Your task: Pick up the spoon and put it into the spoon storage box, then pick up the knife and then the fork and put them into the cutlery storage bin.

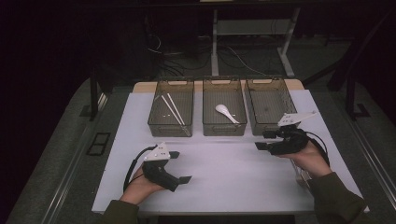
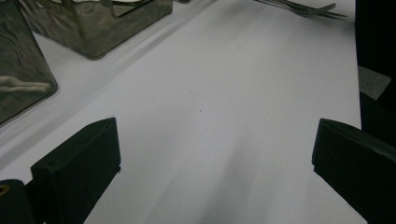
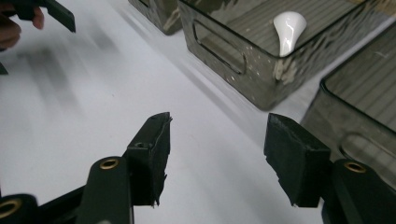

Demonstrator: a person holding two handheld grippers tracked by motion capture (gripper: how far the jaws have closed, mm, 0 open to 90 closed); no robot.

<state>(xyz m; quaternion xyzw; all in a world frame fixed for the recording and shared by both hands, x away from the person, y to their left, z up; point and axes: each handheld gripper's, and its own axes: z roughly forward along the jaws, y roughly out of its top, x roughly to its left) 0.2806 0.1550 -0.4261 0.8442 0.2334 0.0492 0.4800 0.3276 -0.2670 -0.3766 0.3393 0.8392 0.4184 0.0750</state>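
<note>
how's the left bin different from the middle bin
The left bin holds a pair of long thin white chopsticks lying slantwise along its floor; the middle bin holds one white spoon with a rounded bowl. The left bin stands ahead of the left gripper, the middle bin between the two grippers' sides, left of the right gripper. Both bins are see-through smoky boxes of like shape, side by side on the white table.
</note>
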